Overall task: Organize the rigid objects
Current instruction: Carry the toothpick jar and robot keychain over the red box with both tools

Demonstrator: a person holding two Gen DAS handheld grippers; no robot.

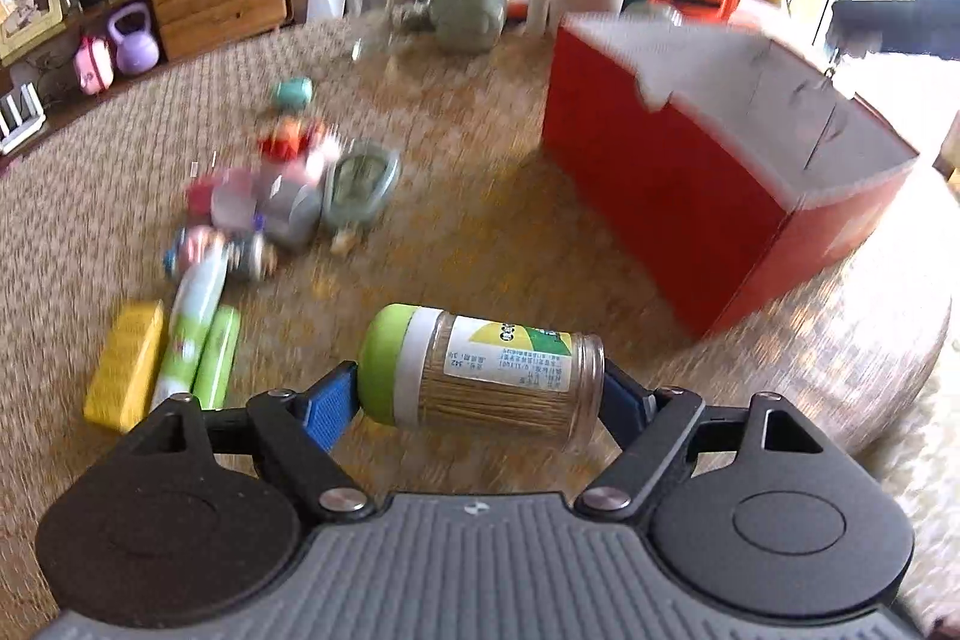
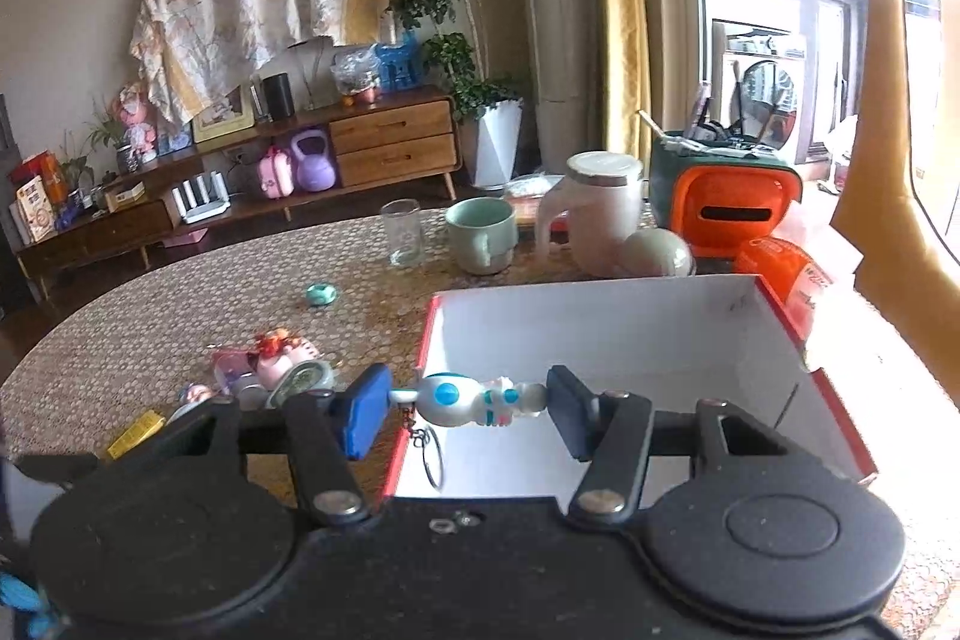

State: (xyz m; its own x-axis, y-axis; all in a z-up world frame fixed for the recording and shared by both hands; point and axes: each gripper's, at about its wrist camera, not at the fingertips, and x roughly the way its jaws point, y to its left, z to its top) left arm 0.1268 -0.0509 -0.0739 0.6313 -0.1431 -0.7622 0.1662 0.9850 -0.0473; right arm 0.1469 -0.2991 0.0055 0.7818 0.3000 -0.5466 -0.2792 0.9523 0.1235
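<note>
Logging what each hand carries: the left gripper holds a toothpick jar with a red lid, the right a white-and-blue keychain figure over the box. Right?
One slip: the toothpick jar in the left gripper has a green lid, as the left wrist view shows. The rest stands.

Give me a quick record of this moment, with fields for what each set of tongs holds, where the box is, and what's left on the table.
left tongs: shut end to end on a toothpick jar, green lid, lying sideways, above the table
right tongs: shut on a white and blue figurine keychain, over the box's near left corner
box: red outside, white inside, open top; inside looks empty where visible
table: patterned cloth
left on table: yellow box, green tubes, pile of small toys
</note>
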